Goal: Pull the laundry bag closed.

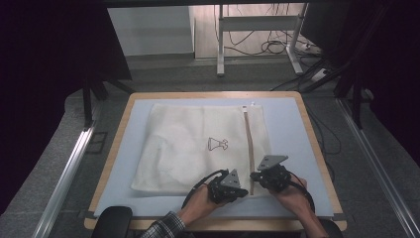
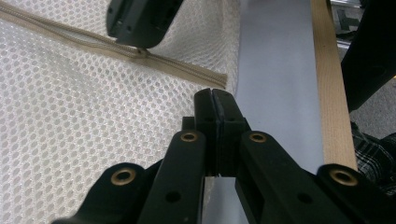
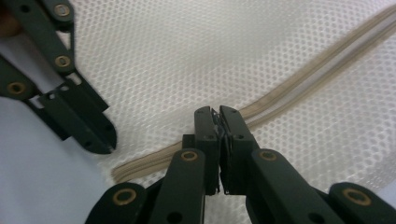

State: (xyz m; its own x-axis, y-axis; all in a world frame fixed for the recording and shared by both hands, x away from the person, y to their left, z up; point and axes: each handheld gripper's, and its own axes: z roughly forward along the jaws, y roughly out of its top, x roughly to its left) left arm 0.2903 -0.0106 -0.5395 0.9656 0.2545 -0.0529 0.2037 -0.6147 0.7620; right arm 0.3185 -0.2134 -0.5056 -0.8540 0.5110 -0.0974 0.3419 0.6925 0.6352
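mesh laundry bag (image 1: 198, 148) limp, light, near worktop's front edge | right gripper (image 3: 218, 114) clamped on zip slider; pull there | left gripper (image 2: 215, 95) pinches the zip's end

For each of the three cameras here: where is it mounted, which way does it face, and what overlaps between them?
High view: above the person's side, looking forward and down on the table, mesh bag, both hands.
Left gripper view: rides the left gripper, shut at the bag's edge by the zipper end.
Right gripper view: rides the right gripper, shut on the zipper pull.
Shared: both gripper views show the zipper and each other's gripper.
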